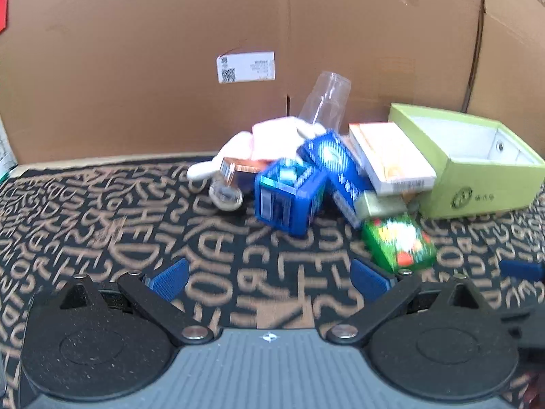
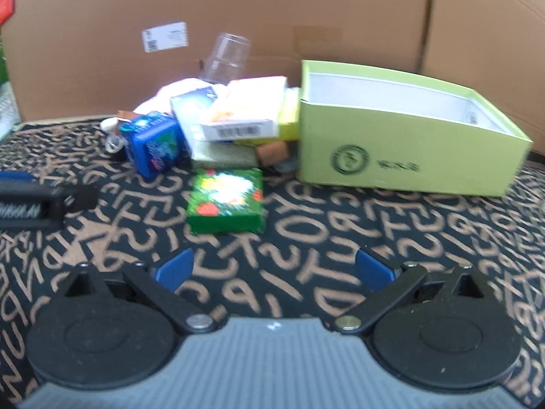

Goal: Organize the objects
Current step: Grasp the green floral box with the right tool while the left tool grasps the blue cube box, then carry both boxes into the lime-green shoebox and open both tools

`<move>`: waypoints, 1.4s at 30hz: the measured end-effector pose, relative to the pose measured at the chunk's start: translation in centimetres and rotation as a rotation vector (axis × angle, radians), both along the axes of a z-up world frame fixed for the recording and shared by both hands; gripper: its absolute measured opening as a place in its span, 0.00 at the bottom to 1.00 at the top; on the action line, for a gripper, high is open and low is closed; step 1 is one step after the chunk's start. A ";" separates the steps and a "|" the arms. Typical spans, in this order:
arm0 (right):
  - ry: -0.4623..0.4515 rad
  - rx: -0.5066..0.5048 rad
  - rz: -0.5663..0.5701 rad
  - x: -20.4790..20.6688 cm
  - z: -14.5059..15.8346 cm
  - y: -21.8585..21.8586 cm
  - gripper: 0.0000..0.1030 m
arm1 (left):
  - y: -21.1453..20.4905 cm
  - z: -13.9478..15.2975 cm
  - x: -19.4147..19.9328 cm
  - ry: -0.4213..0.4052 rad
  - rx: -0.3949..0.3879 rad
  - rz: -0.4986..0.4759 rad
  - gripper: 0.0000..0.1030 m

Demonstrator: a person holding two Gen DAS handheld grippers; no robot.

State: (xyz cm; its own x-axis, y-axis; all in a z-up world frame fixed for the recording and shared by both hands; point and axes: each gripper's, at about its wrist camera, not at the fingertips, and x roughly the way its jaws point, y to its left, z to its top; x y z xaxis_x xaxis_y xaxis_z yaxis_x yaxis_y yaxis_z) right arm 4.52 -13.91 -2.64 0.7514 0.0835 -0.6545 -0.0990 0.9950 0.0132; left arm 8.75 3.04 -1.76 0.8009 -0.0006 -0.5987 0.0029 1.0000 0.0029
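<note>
A pile of small objects lies on a black cloth with tan letters. It holds a blue carton point(image 1: 289, 197) point(image 2: 153, 143), a second blue box point(image 1: 337, 167), a white and orange box point(image 1: 391, 156) point(image 2: 245, 109), a clear plastic cup point(image 1: 325, 102) point(image 2: 226, 58), white cloth point(image 1: 269, 139) and a green packet point(image 1: 398, 242) point(image 2: 226, 201). An open lime green box point(image 1: 477, 167) point(image 2: 402, 129) stands right of the pile, empty as far as shows. My left gripper point(image 1: 269, 277) is open and empty, short of the pile. My right gripper point(image 2: 272, 269) is open and empty, just short of the green packet.
A tall cardboard wall point(image 1: 238, 34) point(image 2: 272, 6) with a white label closes the back. The left gripper's finger point(image 2: 34, 197) shows at the left of the right wrist view. The right gripper's blue pad point(image 1: 521, 269) shows at the right edge of the left wrist view.
</note>
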 end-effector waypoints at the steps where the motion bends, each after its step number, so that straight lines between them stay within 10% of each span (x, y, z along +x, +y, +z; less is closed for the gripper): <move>1: -0.012 0.017 0.019 0.3 -0.1 0.1 1.00 | -0.1 0.1 0.7 -0.004 -0.001 0.000 1.00; 8: -0.011 0.067 0.082 4.5 -1.4 1.2 1.00 | -1.1 -1.3 7.2 0.018 0.056 -0.058 0.99; 16: -0.015 0.031 0.139 6.7 -2.7 3.3 0.93 | -0.9 -2.2 10.2 0.017 0.036 -0.160 0.66; 22: -0.043 0.024 0.125 6.3 -2.5 3.2 0.61 | -1.3 -2.3 9.5 0.011 0.045 -0.148 0.65; 32: -0.065 0.063 0.124 1.1 -1.6 -0.7 0.60 | -1.9 -0.6 3.3 0.010 -0.011 -0.236 0.65; 42: -0.266 0.033 0.029 -1.6 4.9 -6.3 0.60 | -8.3 7.0 2.4 -0.089 -0.158 -0.449 0.65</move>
